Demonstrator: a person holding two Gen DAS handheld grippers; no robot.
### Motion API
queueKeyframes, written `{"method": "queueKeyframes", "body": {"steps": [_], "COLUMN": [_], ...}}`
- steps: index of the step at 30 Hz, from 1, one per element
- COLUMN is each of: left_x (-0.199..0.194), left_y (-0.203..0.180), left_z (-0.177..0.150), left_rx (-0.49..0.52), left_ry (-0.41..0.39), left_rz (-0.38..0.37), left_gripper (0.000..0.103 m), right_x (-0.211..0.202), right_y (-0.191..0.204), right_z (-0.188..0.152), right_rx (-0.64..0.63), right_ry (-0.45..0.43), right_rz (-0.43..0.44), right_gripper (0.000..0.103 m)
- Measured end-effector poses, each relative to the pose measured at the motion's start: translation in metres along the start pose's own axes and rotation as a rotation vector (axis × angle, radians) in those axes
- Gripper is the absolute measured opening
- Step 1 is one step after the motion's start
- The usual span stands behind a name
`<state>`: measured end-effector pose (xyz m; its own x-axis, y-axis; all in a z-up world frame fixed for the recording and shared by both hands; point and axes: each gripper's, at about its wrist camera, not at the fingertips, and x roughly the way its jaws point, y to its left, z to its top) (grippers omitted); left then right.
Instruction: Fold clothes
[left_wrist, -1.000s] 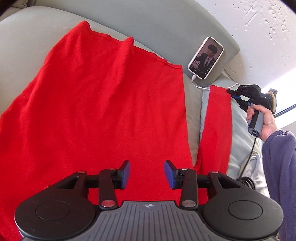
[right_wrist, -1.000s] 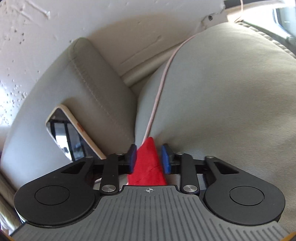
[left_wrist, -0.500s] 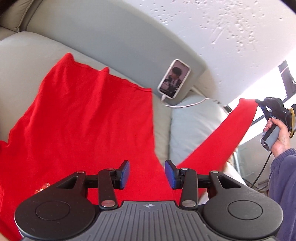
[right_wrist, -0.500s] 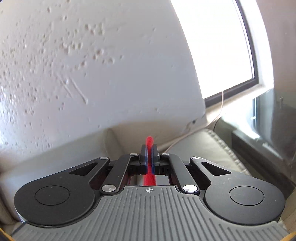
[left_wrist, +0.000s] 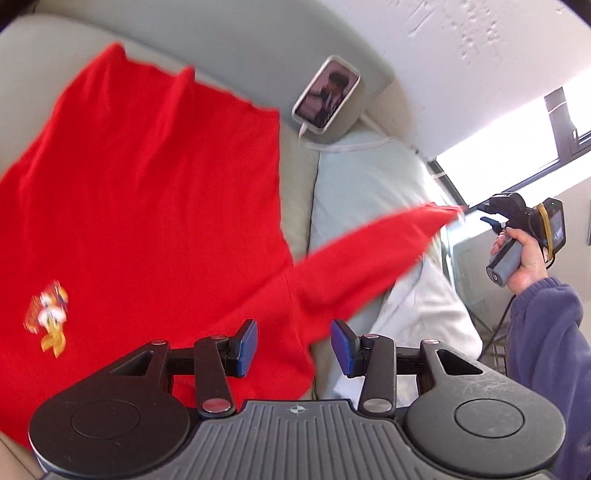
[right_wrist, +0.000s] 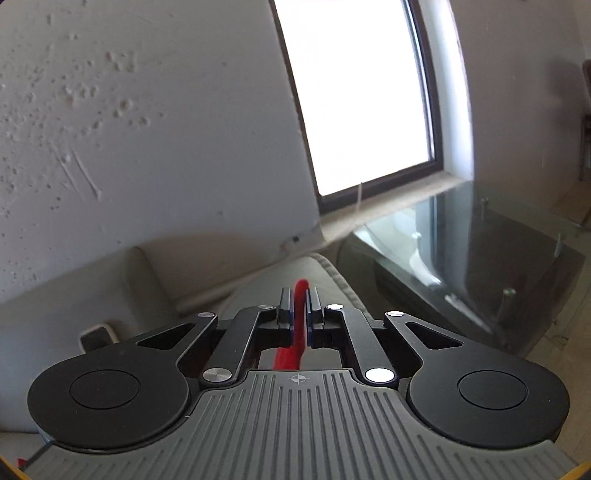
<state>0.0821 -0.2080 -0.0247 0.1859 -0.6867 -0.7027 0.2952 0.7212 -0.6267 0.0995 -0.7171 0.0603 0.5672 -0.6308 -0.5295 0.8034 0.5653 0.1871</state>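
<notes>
Right gripper (right_wrist: 300, 317) clamped on red shirt (left_wrist: 147, 206) sleeve; left gripper (left_wrist: 294, 345) wide, empty. Swing sleeve inward taut, lay flat across body.

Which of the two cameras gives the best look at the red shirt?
The left wrist view: the red shirt lies spread over the sofa, one sleeve pulled out sideways. The right wrist view shows only a thin red strip pinched in that gripper.

No readable text; the red shirt (left_wrist: 147, 206) bears only a blurred cartoon print (left_wrist: 50, 321).
</notes>
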Motion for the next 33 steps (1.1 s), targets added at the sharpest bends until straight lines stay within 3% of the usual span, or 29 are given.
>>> {"method": "queueKeyframes", "body": {"steps": [1, 2, 4, 7, 10, 13, 17, 19, 22, 26, 30, 33], "left_x": [0.002, 0.003, 0.001, -0.013, -0.038, -0.065, -0.098, -0.105, -0.106, -0.098, -0.099, -0.100], "left_y": [0.000, -0.001, -0.002, 0.004, 0.017, 0.041, 0.077, 0.095, 0.114, 0.109, 0.101, 0.103], "left_z": [-0.003, -0.007, -0.014, -0.025, -0.036, -0.049, -0.075, -0.086, -0.096, -0.097, -0.098, -0.100], "left_rx": [0.005, 0.019, 0.043, 0.043, 0.040, -0.007, -0.091, -0.157, -0.238, -0.220, -0.179, -0.188], "left_ry": [0.017, 0.026, 0.036, 0.034, -0.008, -0.043, -0.079, -0.086, -0.088, -0.087, -0.094, -0.099], "left_rz": [0.013, 0.029, 0.056, 0.069, 0.116, 0.177, 0.259, 0.292, 0.316, 0.300, 0.259, 0.257], "left_gripper": [0.042, 0.041, 0.042, 0.042, 0.043, 0.043, 0.043, 0.043, 0.043, 0.043, 0.044, 0.044], "right_x": [0.005, 0.009, 0.002, -0.028, -0.077, -0.133, -0.209, -0.233, -0.242, -0.212, -0.181, -0.170], "right_y": [-0.009, -0.018, -0.036, -0.056, -0.057, -0.052, -0.040, -0.034, -0.025, -0.013, -0.002, 0.001], "right_z": [-0.007, -0.015, -0.026, -0.037, -0.050, -0.074, -0.124, -0.154, -0.211, -0.287, -0.321, -0.333], "right_rx": [0.013, 0.026, 0.067, 0.130, 0.157, 0.196, 0.182, 0.168, 0.157, 0.201, 0.216, 0.256], "right_ry": [0.035, 0.069, 0.109, 0.152, 0.206, 0.276, 0.370, 0.431, 0.595, 0.820, 0.842, 0.826], "right_rz": [-0.059, -0.117, -0.164, -0.118, 0.011, 0.221, 0.472, 0.547, 0.608, 0.530, 0.370, 0.347], "right_gripper": [0.033, 0.038, 0.038, 0.042, 0.049, 0.060, 0.061, 0.062, 0.061, 0.048, 0.044, 0.044]}}
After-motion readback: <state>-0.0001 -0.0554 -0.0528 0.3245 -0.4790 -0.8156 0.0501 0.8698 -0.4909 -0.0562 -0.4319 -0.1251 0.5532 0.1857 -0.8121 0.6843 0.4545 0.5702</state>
